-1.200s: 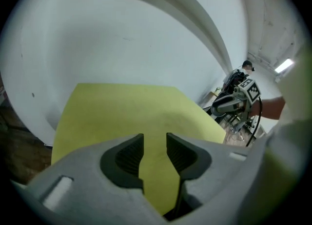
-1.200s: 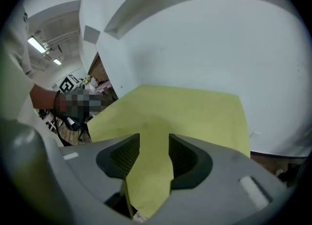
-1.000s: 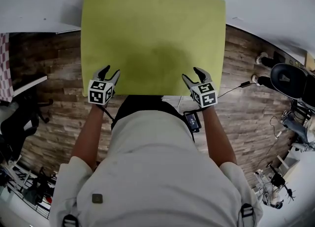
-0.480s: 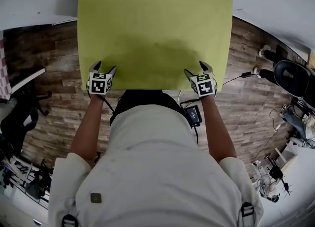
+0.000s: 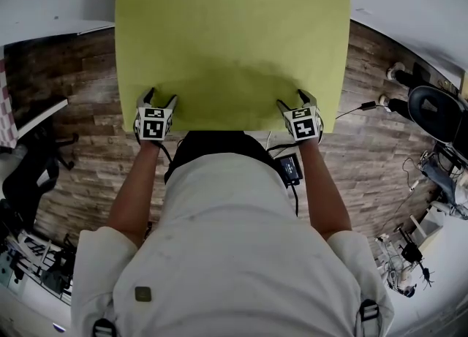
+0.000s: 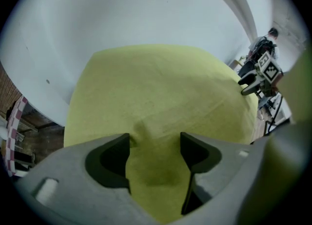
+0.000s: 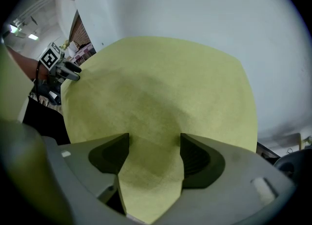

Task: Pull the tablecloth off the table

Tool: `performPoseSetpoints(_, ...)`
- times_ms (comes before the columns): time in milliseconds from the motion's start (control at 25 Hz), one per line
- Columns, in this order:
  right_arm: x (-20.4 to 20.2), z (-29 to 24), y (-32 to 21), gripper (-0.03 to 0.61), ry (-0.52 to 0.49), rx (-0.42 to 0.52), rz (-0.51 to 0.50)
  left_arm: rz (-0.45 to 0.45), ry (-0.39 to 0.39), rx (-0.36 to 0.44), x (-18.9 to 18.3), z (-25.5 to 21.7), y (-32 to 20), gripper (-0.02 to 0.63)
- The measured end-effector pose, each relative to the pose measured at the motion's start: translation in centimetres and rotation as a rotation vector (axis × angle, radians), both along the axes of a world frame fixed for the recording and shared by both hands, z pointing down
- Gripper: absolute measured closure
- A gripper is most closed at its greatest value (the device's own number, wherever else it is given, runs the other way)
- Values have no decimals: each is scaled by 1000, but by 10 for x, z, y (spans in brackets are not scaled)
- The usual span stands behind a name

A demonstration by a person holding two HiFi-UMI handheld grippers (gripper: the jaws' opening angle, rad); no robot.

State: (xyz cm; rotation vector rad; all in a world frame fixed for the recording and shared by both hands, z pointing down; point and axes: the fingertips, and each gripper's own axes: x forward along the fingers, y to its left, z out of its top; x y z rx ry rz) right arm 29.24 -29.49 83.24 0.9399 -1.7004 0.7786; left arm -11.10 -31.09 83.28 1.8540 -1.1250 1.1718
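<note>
Jaws just opened w/ tablecloth (image 6: 161, 82) between, seen in gripper views only.

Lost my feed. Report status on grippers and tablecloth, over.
Left gripper, right gripper: jaws open, just been opening, right then eased in slightly. Yellow tablecloth: near edge between both, unpinched. Nothing on it.

Bright even light, soft shadow on the tablecloth (image 5: 230, 36), fisheye edges dark
</note>
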Motion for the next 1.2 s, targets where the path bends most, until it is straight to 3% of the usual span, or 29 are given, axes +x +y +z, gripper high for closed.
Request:
performPoseSetpoints(80, -1, -1, -2, 259, 1, 8, 0, 16, 1, 0, 5, -1, -1, 310)
performPoseSetpoints(280, -11, -5, -4, 402, -28, 25, -17, 36, 21, 22, 16, -3, -4, 461)
performPoseSetpoints(440, -23, -4, -5, 561, -70, 17, -56, 5, 79, 35, 29, -5, -8, 612)
performPoseSetpoints(720, -25, -22, -4, 565, -93, 50, -55, -18, 133, 67, 33, -23, -9, 614)
performPoseSetpoints(1200, -6, -104, -6, 565, -200, 231, 27, -19, 299, 278, 64, -127, -21, 611)
